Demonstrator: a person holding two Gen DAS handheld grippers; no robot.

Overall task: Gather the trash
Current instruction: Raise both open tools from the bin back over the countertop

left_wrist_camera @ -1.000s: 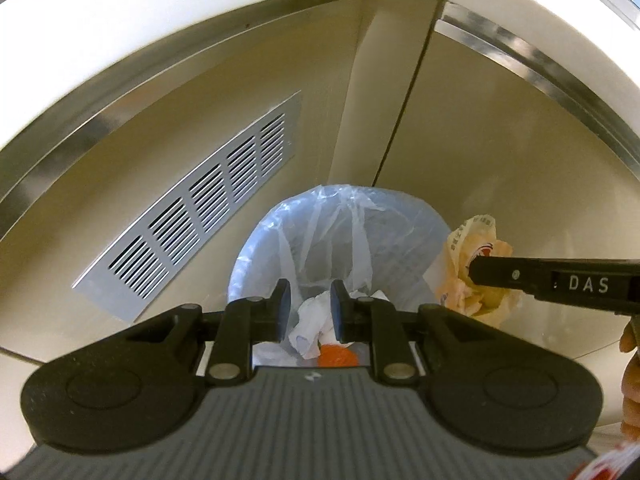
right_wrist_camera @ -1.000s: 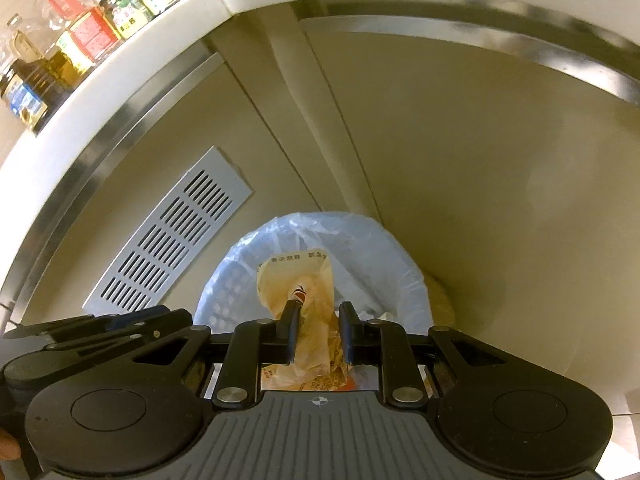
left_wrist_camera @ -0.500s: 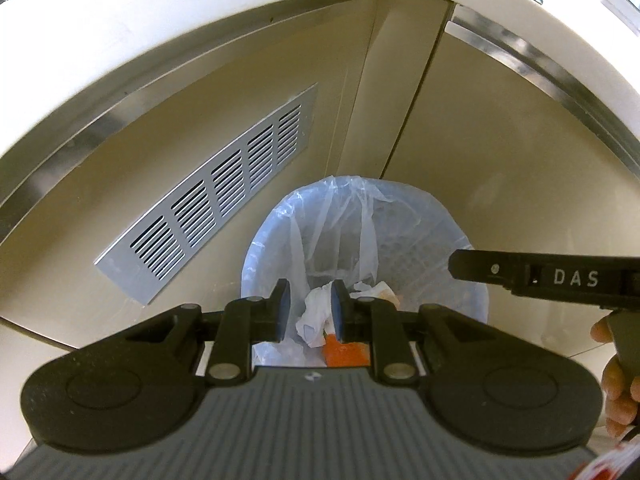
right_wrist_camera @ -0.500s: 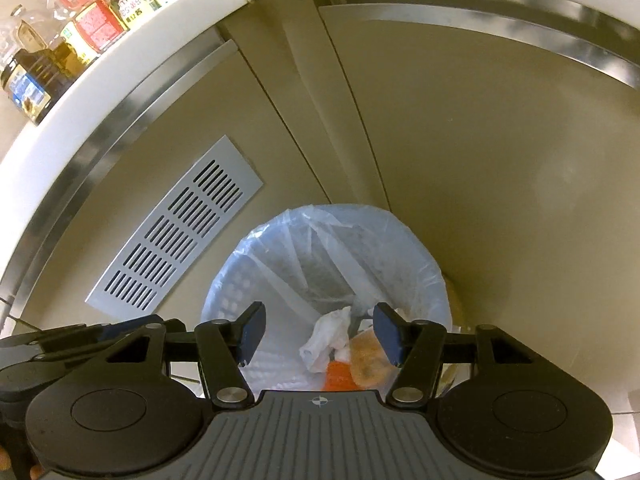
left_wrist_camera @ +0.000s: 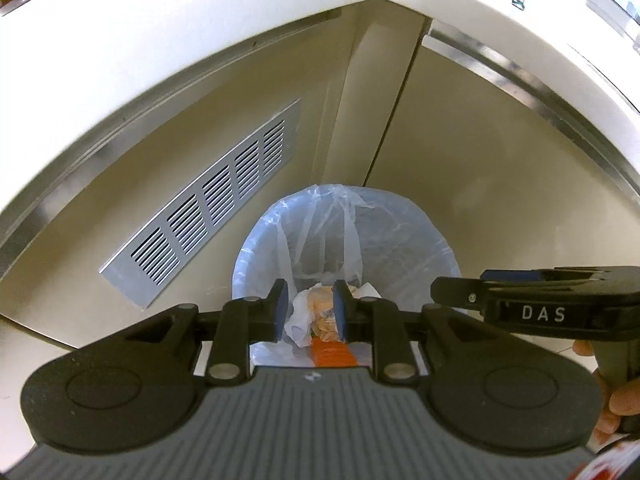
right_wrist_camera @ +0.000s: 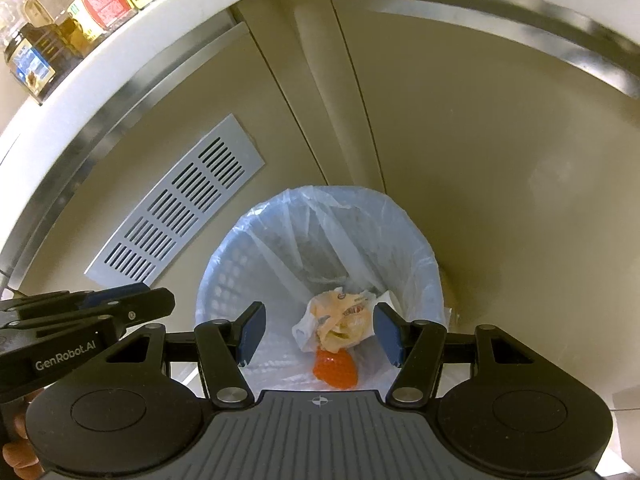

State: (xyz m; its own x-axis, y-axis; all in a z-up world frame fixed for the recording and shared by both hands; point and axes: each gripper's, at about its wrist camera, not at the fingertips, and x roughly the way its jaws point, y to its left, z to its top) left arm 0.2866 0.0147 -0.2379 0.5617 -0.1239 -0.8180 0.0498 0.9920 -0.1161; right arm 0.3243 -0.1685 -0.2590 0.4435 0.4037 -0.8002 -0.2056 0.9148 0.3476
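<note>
A second ago the right gripper [right_wrist_camera: 318, 334] was pinching a yellow wrapper [right_wrist_camera: 342, 320] above the bin. Now its two blue pads stand wide apart with nothing between them, and the wrapper lies down in the trash bin [right_wrist_camera: 218, 280], right below the gap between the pads.

Some things are hard to see. The near side of the bin is hidden behind both grippers. The print on the wrapper is too small to read. Only fingertips of the person's hand [left_wrist_camera: 618, 404] show, at the edge of the left view. The bottles [right_wrist_camera: 60, 24] up on the counter are cut off by the edge.

The left gripper [left_wrist_camera: 310, 312] hangs over the same bin. Its pads are close together and are opening a little. Nothing is held between them; the trash seen in the gap lies lower down, inside the bin.

The wrapper is thin, crinkly and crumpled. A white crumpled tissue [right_wrist_camera: 304, 330] touches its left side. A bumpy orange piece [right_wrist_camera: 336, 368] lies just nearer the right gripper than the wrapper, touching it.

The bin is round, with small holes in its wall. A thin, clear, wrinkly plastic bag [left_wrist_camera: 400, 240] lines it. Beyond the bin, to the left, a flat metal vent [left_wrist_camera: 208, 204] with many slits sits in the smooth beige cabinet wall.
</note>
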